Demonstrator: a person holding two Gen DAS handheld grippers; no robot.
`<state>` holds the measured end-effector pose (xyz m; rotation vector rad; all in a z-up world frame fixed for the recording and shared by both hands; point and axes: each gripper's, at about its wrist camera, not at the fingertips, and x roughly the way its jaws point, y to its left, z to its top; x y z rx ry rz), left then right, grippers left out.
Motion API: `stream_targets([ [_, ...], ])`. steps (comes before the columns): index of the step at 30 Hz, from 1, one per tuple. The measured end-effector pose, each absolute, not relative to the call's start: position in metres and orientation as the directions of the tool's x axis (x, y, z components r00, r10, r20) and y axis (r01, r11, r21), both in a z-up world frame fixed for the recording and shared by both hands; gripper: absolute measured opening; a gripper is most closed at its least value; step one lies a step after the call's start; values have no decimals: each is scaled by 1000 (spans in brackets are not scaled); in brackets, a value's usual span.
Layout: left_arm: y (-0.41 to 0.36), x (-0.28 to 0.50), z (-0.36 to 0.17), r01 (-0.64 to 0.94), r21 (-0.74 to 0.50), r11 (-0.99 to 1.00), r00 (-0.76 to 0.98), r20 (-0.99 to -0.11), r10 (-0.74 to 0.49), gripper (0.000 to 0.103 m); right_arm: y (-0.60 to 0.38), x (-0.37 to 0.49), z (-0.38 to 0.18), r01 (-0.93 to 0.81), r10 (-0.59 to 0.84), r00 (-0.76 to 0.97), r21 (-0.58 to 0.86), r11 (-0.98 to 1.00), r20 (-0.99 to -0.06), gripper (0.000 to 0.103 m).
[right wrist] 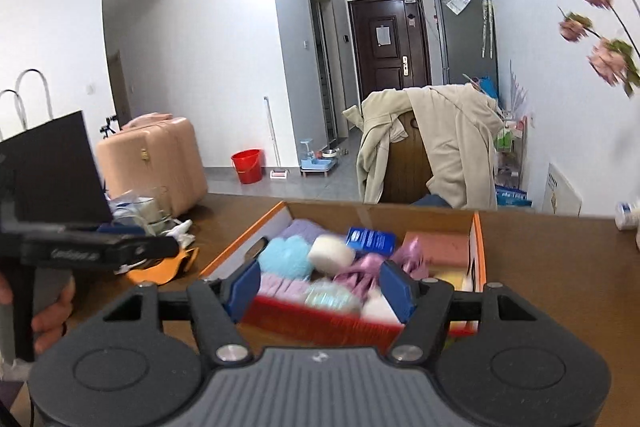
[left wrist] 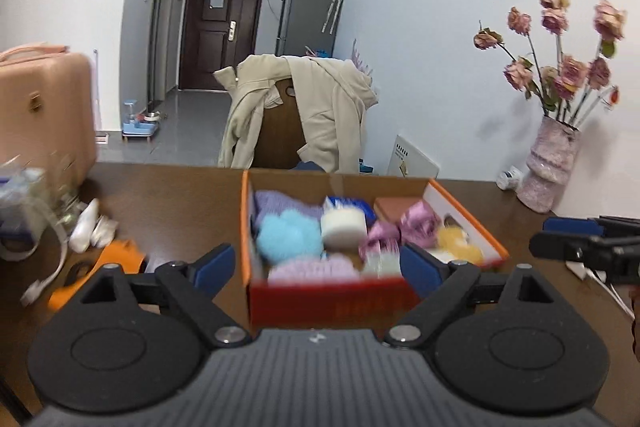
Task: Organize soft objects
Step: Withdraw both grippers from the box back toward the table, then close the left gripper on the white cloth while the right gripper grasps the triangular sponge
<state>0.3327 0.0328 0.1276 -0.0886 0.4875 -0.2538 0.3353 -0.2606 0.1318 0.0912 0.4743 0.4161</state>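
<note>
Left wrist: soft-filled box (left wrist: 332,301) ahead.

The room was evenly and brightly lit, with a blown-out ceiling glare at the top of the right wrist view. Fisheye bending curved the walls, and black vignette filled the corners. Motion blur smeared the box (left wrist: 332,301) front and the flowers (right wrist: 608,23); its printing was perhaps unreadable for that reason.

One cardboard box (left wrist: 466,223) at 12 o'clock, holding one blue pom-pom (left wrist: 289,235), one white sponge (left wrist: 344,225), two pink bows (left wrist: 400,227); one vase (left wrist: 550,171) at 2 o'clock.
</note>
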Motion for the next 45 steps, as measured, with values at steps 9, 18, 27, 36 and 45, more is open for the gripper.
stream_targets([
  [9,28,227,71,247,-152,957,822,-491,-290,97,-262,262,85,-317,397,798,245,916,-454,67],
  [18,-15,201,31,328,-171,929,766,-528,-368,96,-266,231,58,-266,354,789,240,934,-502,67],
  [27,-68,225,9,341,-122,932,736,-582,-345,58,-290,238,40,-236,346,774,266,935,-530,67],
  [36,-73,238,3,344,-131,930,715,-606,-350,19,-280,282,27,-259,349,760,237,936,-548,67],
  [45,-40,281,30,293,-134,947,803,-504,-320,19,-240,347,9,-285,307,740,135,949,-599,67],
])
